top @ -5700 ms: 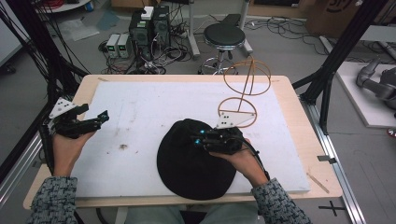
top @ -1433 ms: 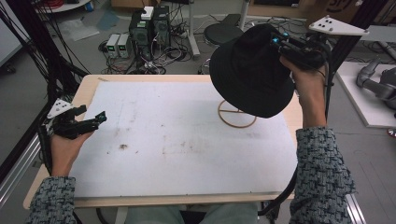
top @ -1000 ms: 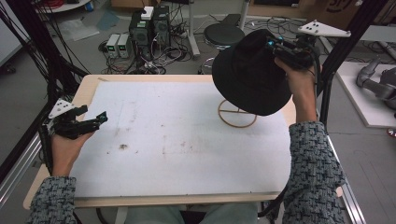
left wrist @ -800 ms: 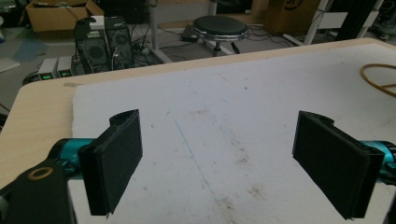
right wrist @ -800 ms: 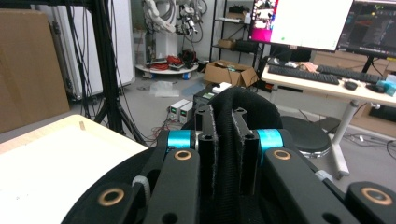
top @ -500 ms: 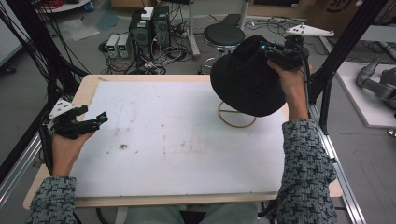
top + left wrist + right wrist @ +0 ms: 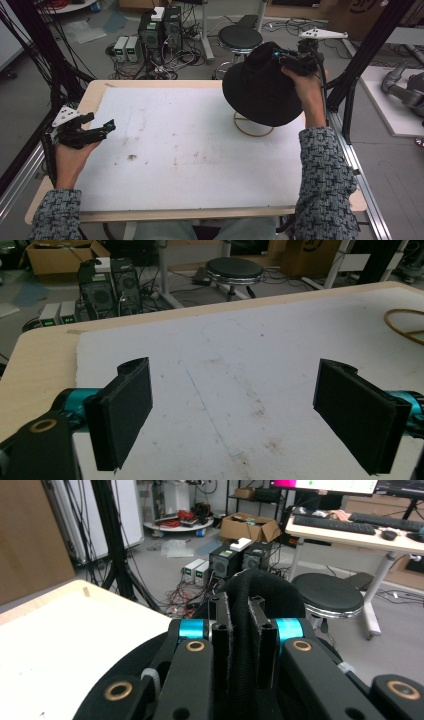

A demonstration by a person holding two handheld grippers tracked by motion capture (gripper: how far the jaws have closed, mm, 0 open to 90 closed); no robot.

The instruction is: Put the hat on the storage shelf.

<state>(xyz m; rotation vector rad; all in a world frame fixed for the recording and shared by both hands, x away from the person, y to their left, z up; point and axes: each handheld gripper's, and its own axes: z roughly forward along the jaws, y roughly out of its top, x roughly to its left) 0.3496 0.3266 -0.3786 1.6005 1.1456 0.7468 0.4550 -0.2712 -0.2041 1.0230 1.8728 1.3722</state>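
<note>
Left gripper: left gripper (image 7: 102,131) rests low at the table's left edge, held in the left hand (image 7: 70,157); in its own view the two black pads (image 7: 125,410) stand far apart with nothing between them, bare white mat (image 7: 240,380) showing through the gap.
Table: wooden table (image 7: 95,90) covered by a stained white mat (image 7: 190,145).
Right gripper: right gripper (image 7: 280,56) is lifted high over the far right corner, in the right hand (image 7: 306,87); its jaws are closed tight, pinching a fold of black cloth (image 7: 240,630) between them.
Hat: black hat (image 7: 260,90) hangs in the air from that grip, brim tilted toward the table, clear of the mat.
Stand: wire stand (image 7: 254,131) has its ring base on the mat, just under the hat; the hat covers its upper part.
Beyond: stool (image 7: 240,37) and computer boxes (image 7: 160,30) sit on the floor past the table's far edge.
</note>
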